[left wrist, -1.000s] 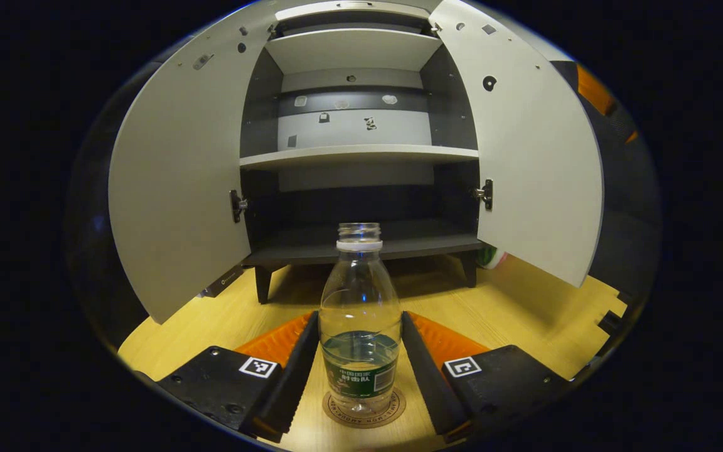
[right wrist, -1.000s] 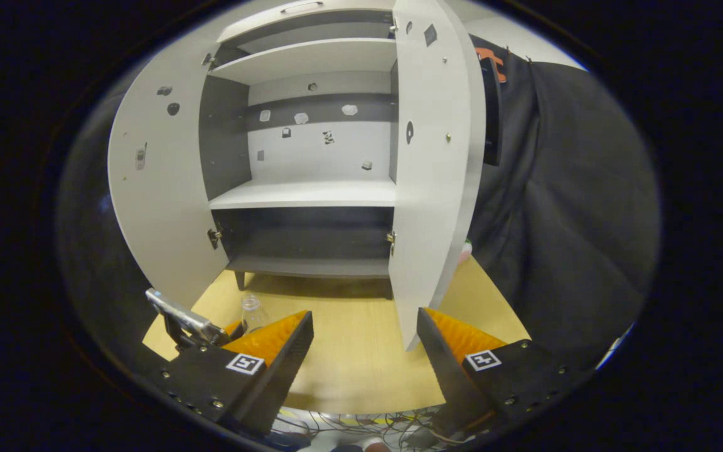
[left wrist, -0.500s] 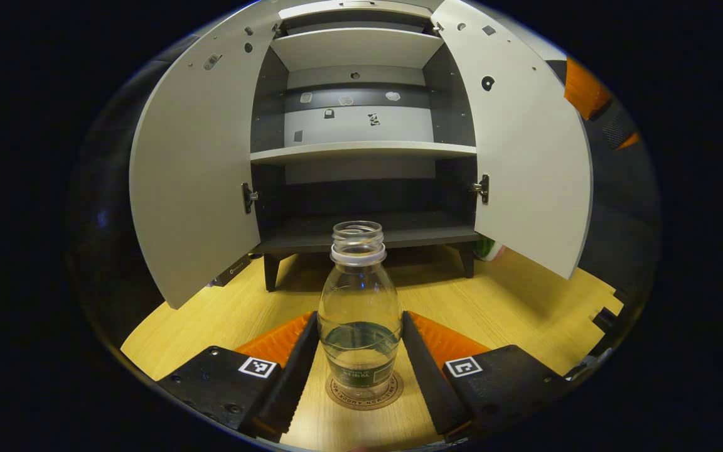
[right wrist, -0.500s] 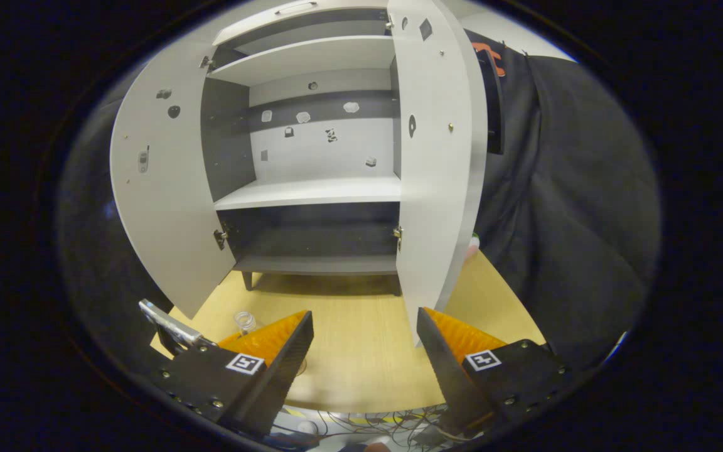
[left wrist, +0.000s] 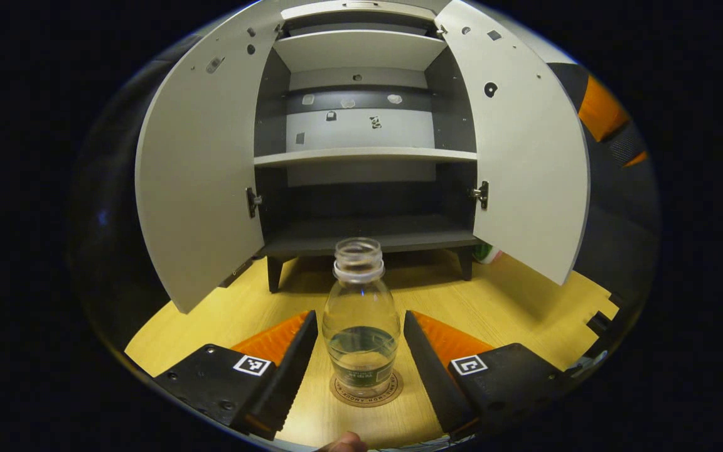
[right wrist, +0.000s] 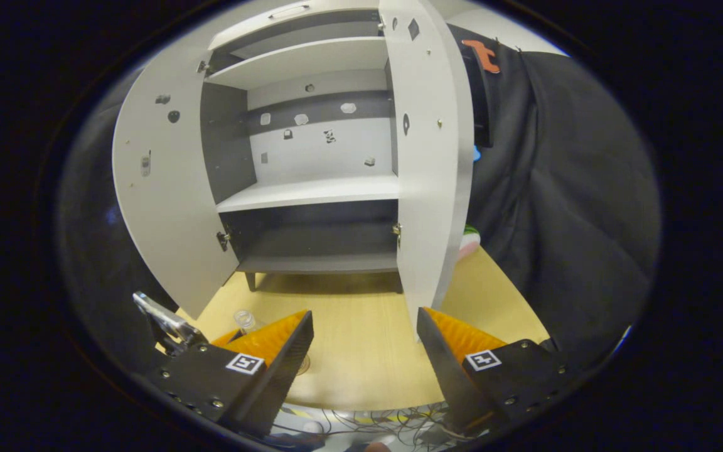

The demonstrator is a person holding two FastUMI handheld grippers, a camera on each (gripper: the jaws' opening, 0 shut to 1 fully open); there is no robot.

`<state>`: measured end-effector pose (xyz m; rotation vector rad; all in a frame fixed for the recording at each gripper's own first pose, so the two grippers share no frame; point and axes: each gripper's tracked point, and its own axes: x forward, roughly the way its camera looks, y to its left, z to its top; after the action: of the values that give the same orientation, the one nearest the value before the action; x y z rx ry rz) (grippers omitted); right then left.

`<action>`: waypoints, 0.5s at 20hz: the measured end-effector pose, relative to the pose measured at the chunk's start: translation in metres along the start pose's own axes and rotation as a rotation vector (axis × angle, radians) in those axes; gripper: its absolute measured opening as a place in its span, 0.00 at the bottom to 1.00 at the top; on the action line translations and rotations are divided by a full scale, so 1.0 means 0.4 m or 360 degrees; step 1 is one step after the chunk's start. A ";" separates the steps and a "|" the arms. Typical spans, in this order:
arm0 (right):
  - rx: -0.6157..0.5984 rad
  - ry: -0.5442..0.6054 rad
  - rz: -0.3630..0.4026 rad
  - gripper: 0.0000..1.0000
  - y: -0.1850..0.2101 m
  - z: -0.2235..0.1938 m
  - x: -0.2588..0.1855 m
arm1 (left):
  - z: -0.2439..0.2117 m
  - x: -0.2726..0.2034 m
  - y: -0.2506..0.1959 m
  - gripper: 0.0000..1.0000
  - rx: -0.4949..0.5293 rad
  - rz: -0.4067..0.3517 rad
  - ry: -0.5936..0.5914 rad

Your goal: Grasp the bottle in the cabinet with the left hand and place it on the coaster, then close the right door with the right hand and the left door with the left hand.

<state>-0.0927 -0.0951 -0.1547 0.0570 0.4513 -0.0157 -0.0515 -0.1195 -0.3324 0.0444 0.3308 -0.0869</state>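
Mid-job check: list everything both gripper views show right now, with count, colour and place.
bottle: one, clear, a little liquid at the bottom, no cap, upright on the coaster between the left gripper's fingers.
coaster: one, brown, round, on the table under the bottle.
cabinet: one, white and dark grey, at the back of the table, shelves bare.
left door: one, white, swung open.
right door: one, white, swung open.
table: one, light wood.
cables: a tangle, below the table's near edge.
left gripper: one, jaws open either side of the bottle, gaps showing.
right gripper: one, jaws open over the table, near the right door's edge.
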 end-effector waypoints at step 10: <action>0.0075 -0.0333 -0.0036 1.00 -0.121 0.213 -0.069 | 0.299 -0.090 0.024 0.89 -0.0027 0.0019 -0.0202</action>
<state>-0.0818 -0.1483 -0.0688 0.0954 0.2422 -0.0539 -0.0458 -0.1139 -0.2073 0.0240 0.2043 -0.0750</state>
